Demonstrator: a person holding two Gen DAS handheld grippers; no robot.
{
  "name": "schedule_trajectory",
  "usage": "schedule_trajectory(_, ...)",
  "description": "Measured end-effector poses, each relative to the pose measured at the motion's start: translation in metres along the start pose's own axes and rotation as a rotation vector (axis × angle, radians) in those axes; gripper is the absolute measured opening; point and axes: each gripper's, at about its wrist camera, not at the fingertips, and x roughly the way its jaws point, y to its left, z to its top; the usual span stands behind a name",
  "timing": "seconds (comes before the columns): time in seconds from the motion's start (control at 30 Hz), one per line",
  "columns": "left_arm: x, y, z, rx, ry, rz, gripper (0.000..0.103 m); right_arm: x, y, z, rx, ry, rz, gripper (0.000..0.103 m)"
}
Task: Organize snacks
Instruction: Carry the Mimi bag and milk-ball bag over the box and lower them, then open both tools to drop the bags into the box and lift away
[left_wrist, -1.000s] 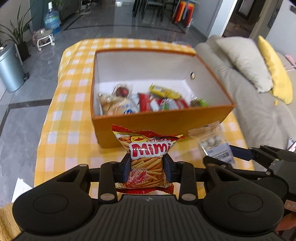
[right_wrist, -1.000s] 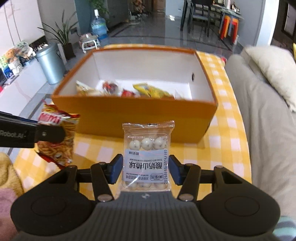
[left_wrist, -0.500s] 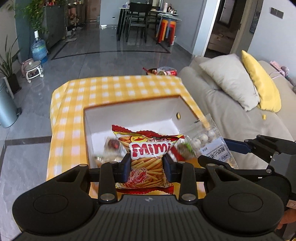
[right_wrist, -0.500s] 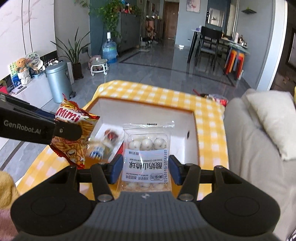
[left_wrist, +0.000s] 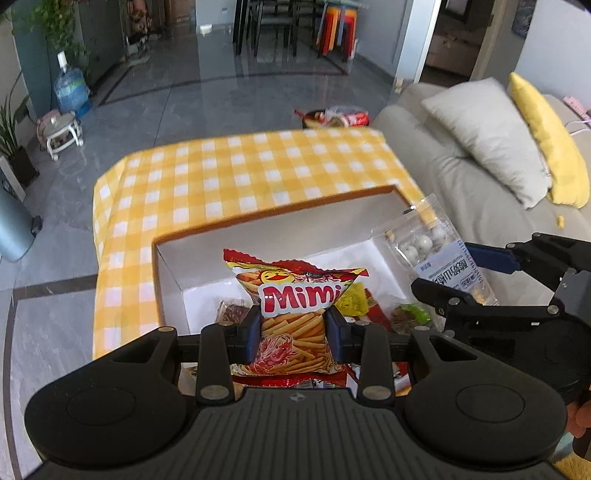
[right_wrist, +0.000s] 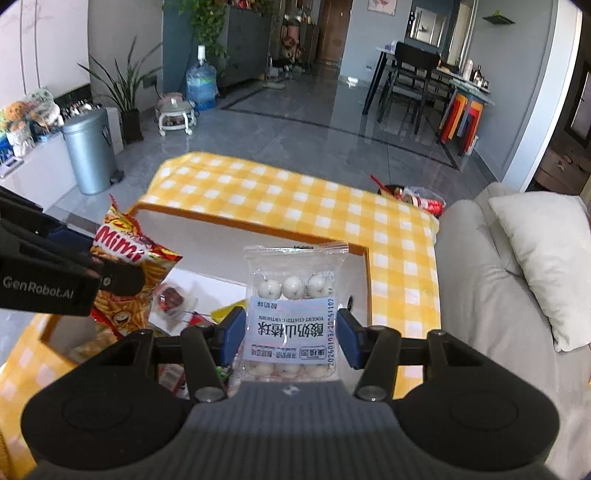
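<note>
While tongs (left_wrist: 293, 330) pinch it, Mimi bag (left_wrist: 295, 295), red-yellow, upright

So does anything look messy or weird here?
A little. Snack wrappers and a dark bowl sit past the far edge of the checked tablecloth, away from the orange box. A small crumb lies on the sofa. Both claws just hold their packets above the box.
</note>
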Motion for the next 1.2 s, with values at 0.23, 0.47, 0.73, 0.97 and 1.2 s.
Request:
schedule_trajectory(0.23, 0.045, 0.007, 0.000, -0.025, 0.096, 0.004, 0.040, 0.050, -0.002, -0.001, -0.008, 0.091, -0.009, 0.051)
schedule_trajectory(0.47, 0.076, 0.009, -0.005, -0.017, 0.159, 0.017, 0.040, 0.086, -0.003, -0.009, -0.014, 0.172, -0.021, 0.052)
schedule_trajectory(0.73, 0.092, 0.003, -0.001, 0.011, 0.177, 0.021, 0.041, 0.104, 0.006, -0.016, -0.056, 0.210, -0.020, 0.055)
schedule_trajectory(0.97, 0.099, 0.001, -0.004, 0.022, 0.190, 0.037, 0.042, 0.107, 0.017, -0.019, -0.121, 0.215, -0.008, 0.057)
schedule_trajectory(1.2, 0.090, -0.002, 0.000, 0.047, 0.167, 0.064, 0.058, 0.100, 0.021, -0.016, -0.148, 0.208, -0.005, 0.064)
